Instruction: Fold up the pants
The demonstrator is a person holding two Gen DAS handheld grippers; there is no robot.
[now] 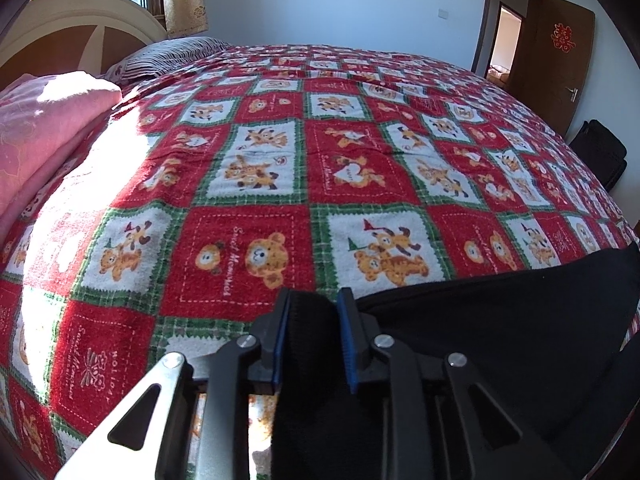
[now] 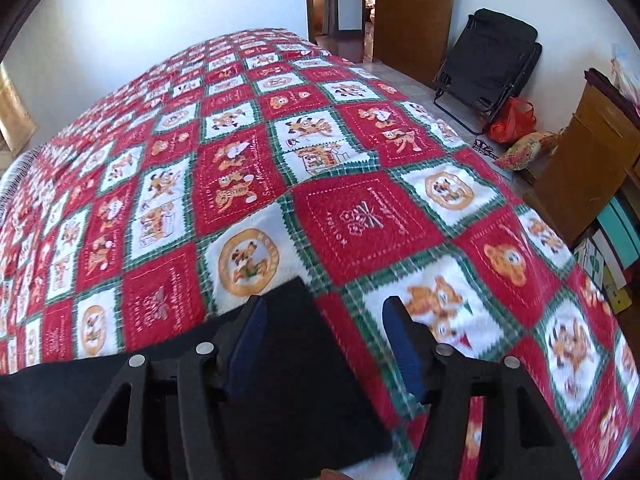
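Note:
The black pants (image 1: 500, 320) lie on the bed's red, white and green bear-print blanket (image 1: 280, 168), spreading to the lower right in the left wrist view. My left gripper (image 1: 314, 300) is shut on a bunched band of the pants, which fills the gap between its blue pads. In the right wrist view a flat squared end of the pants (image 2: 288, 380) lies on the blanket (image 2: 360, 216). My right gripper (image 2: 325, 308) hangs open above it. Its left finger is over the cloth's far corner, its right finger over bare blanket, and neither pad touches the cloth.
A pink quilt (image 1: 52, 128) and a striped pillow (image 1: 172, 56) lie at the headboard end. Beyond the bed's right edge are a folded black chair (image 2: 492, 60), a red bag (image 2: 514, 120), a cardboard box (image 2: 588, 160) and an open wooden door (image 2: 412, 8).

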